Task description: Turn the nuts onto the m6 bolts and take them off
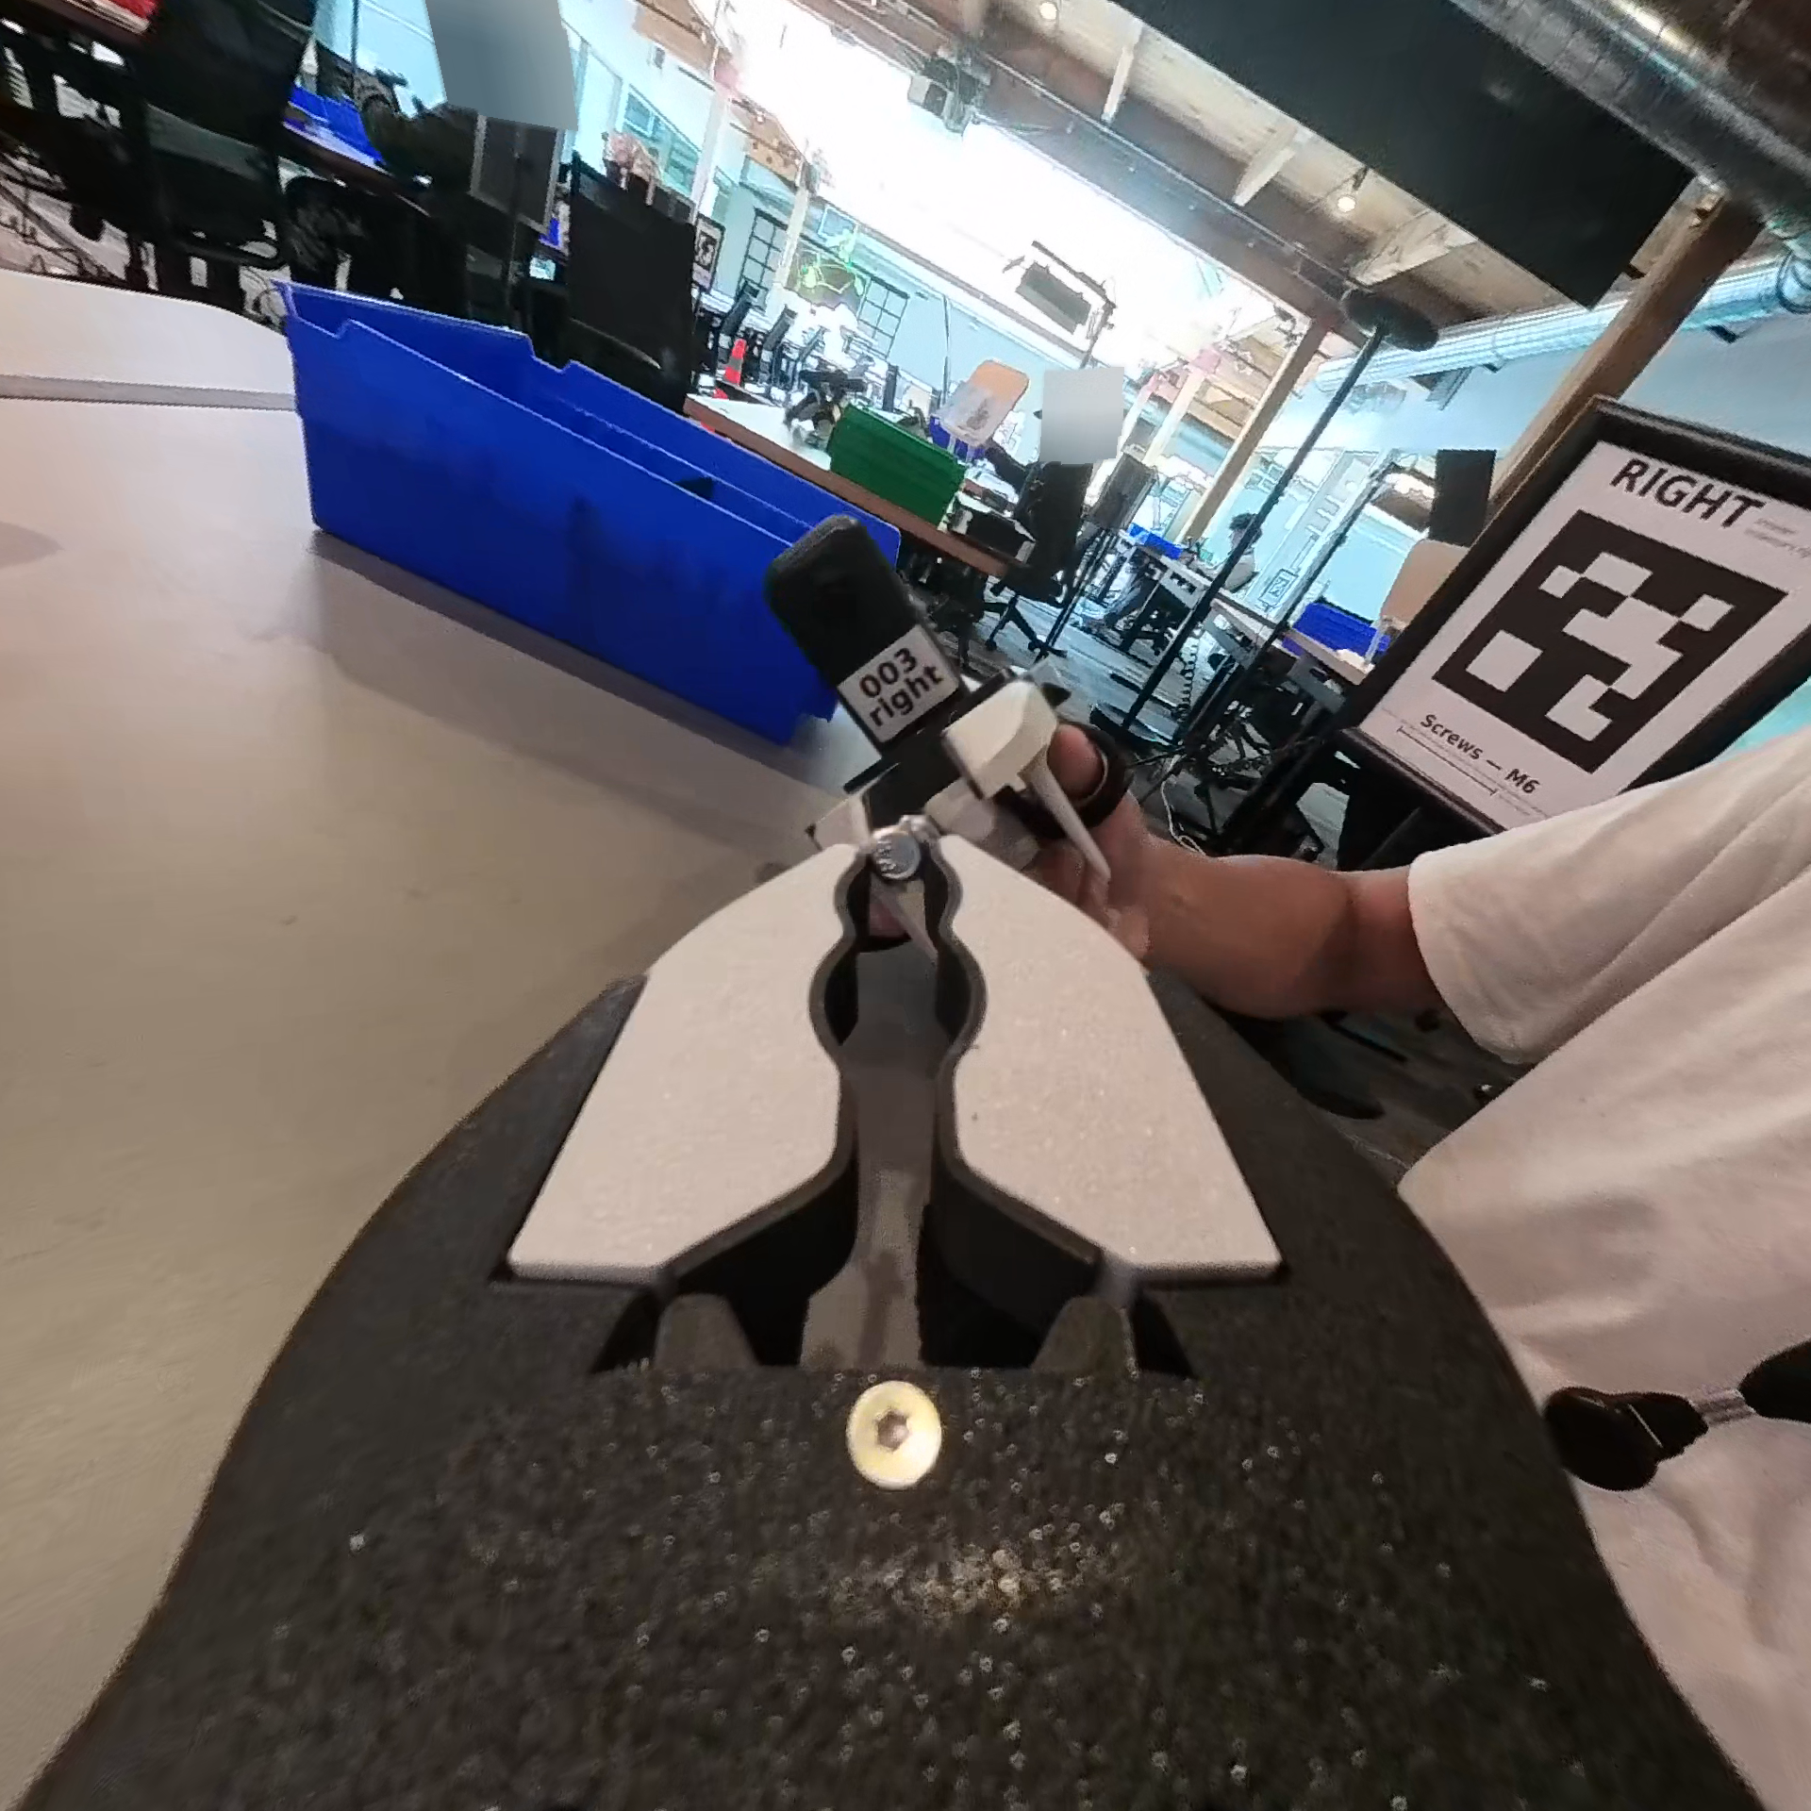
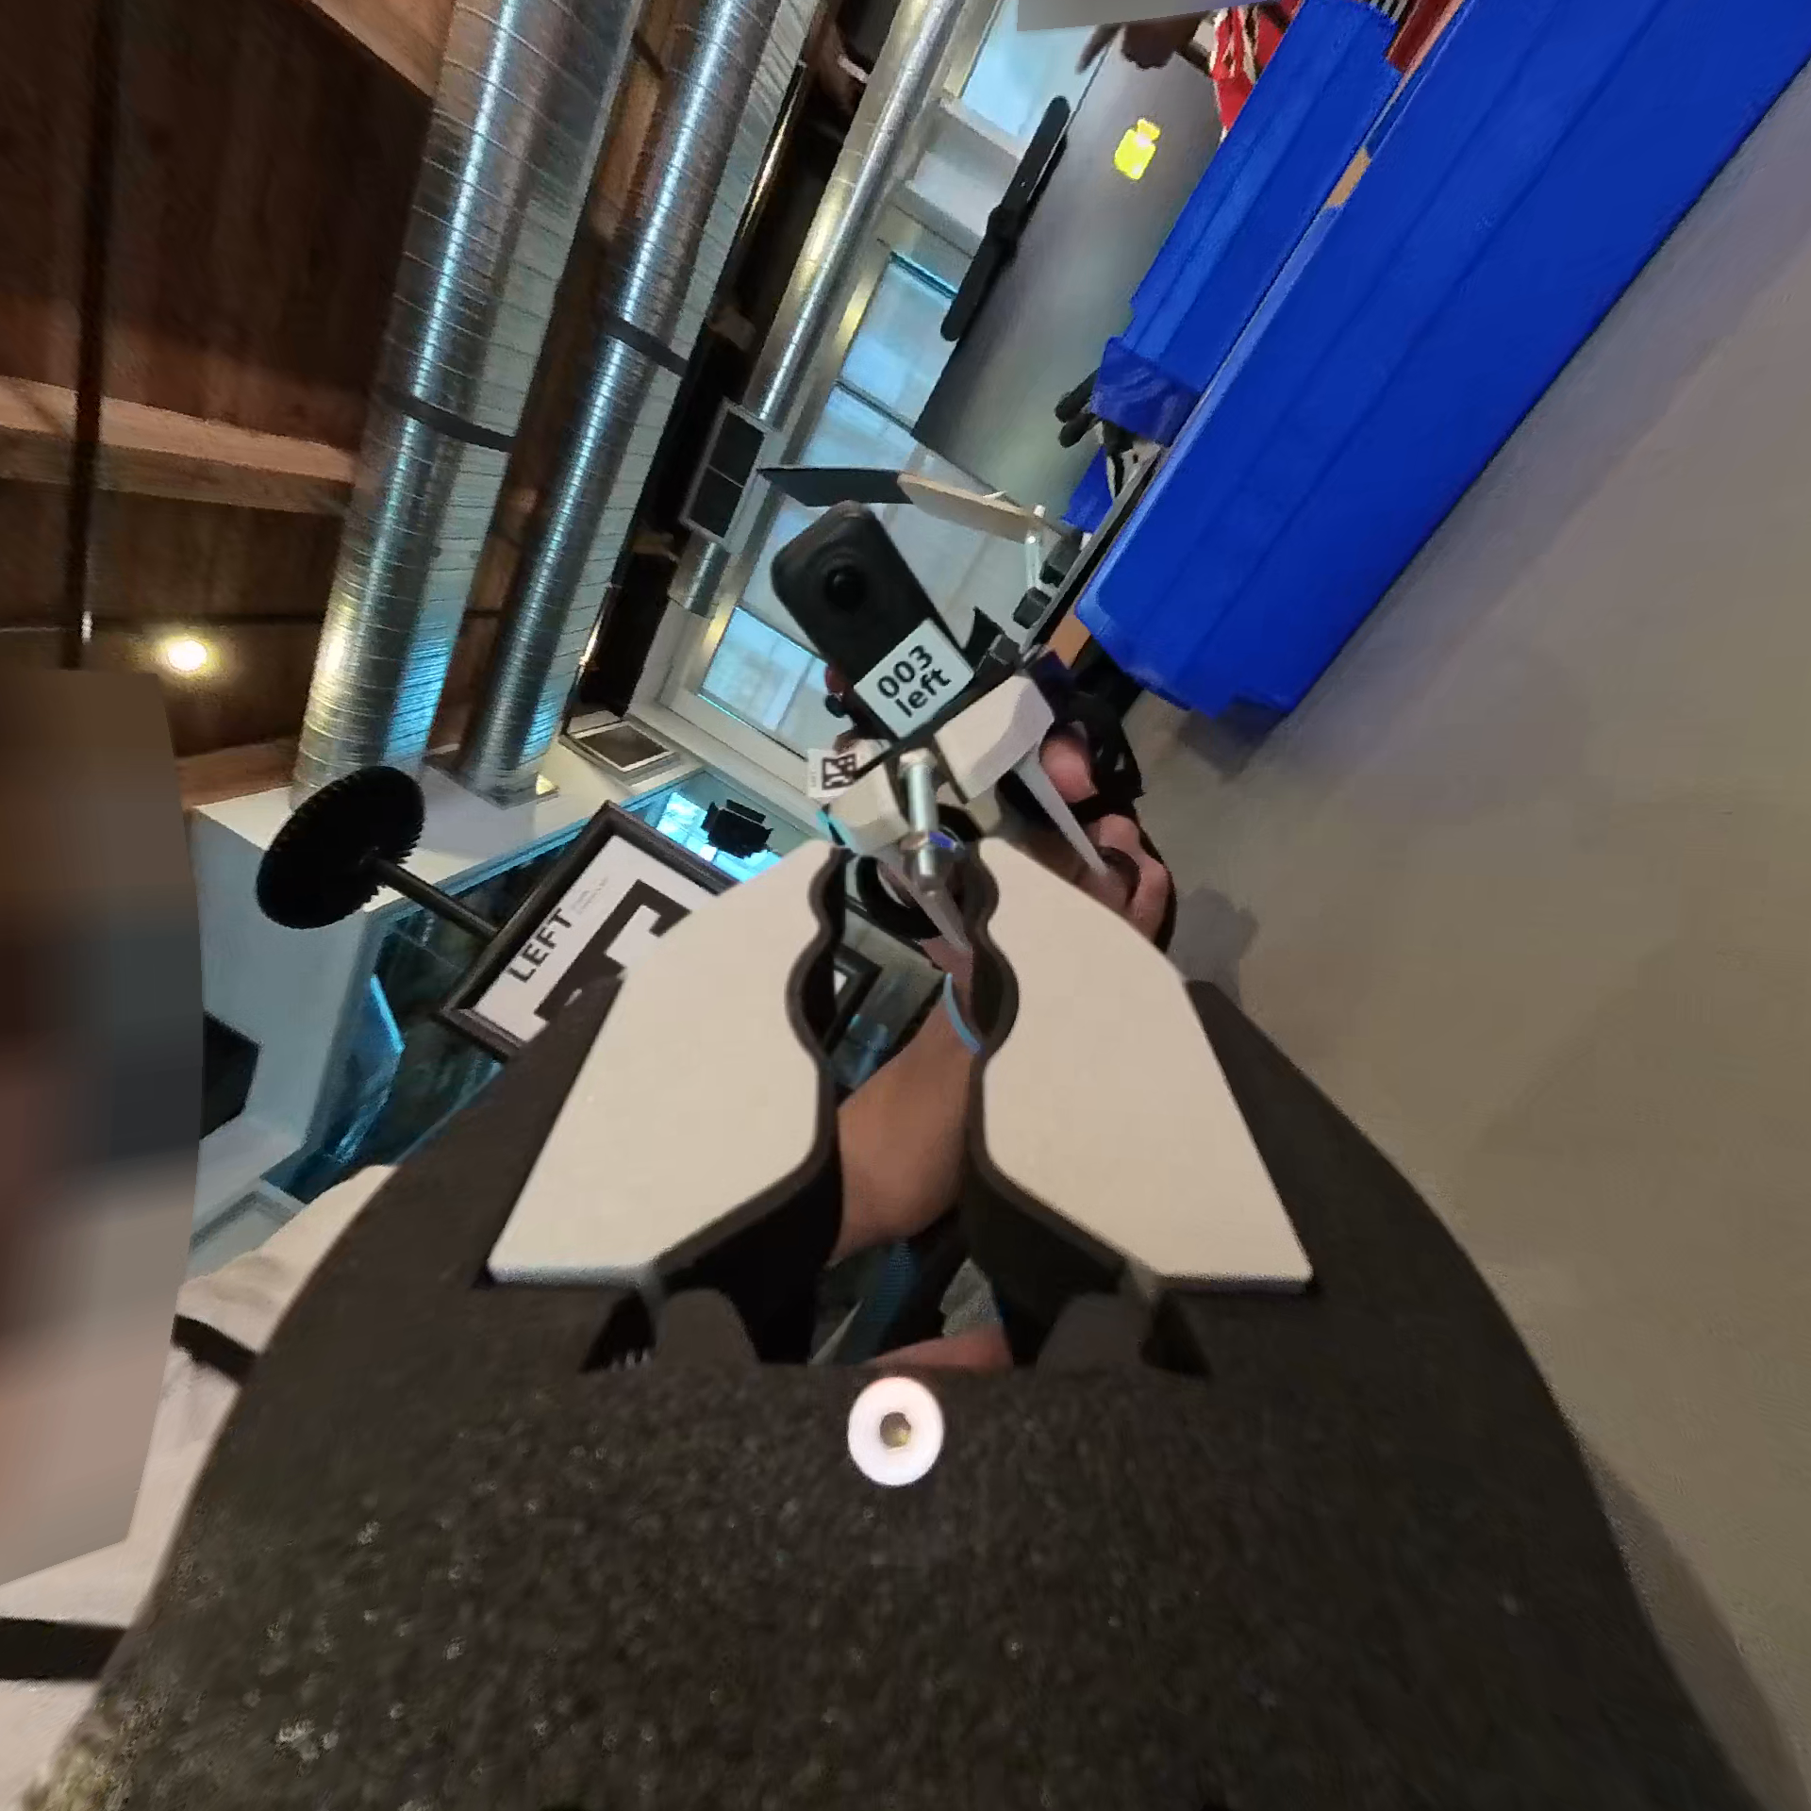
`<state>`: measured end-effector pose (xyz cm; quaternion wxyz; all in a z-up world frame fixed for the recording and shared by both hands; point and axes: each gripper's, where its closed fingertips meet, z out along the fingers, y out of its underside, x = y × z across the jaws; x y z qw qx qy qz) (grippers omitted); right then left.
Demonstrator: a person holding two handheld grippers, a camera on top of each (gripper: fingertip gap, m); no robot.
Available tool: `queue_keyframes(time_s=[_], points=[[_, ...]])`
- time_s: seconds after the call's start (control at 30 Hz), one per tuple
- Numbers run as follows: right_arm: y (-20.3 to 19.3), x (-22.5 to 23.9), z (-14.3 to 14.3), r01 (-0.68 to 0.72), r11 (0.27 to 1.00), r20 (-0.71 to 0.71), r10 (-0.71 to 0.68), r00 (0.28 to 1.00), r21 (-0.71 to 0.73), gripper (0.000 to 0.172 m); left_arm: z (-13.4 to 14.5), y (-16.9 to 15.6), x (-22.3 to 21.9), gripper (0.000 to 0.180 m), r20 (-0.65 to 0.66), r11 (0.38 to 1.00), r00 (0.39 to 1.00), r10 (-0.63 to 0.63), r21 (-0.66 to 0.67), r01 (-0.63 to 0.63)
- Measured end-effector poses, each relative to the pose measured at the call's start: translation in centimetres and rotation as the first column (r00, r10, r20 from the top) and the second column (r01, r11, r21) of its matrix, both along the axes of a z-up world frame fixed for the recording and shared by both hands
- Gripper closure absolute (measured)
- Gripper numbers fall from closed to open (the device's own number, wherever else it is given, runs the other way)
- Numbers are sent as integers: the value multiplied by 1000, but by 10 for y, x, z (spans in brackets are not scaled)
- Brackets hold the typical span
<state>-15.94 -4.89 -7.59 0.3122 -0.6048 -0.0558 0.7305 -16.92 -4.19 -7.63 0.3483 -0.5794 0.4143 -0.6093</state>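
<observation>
Above a grey bench (image 1: 196,686) beside a blue plastic bin (image 1: 549,510), the left gripper (image 1: 897,862) fingers clamp a silver steel bolt's (image 1: 897,860) head; the right gripper (image 2: 926,851) fingers pinch the small nut (image 2: 921,845) on its shank.

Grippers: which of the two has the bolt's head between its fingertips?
The left gripper: the bolt's round head sits pinched at its tips, the shaft pointing away toward the right gripper at the far end.
</observation>
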Motion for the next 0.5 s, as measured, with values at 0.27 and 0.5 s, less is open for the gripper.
queue_keyframes(time_s=[0.27,0.5], points=[[-3,-8,-6,-38,999,10,39,999,-4,162,-1,-2,1,171,1,1000,1000,-5,-11,5],[-6,-4,-5,-67,601,455,-522,722,797,162,2,-10,2,171,39,989,995,-96,-108,100]])
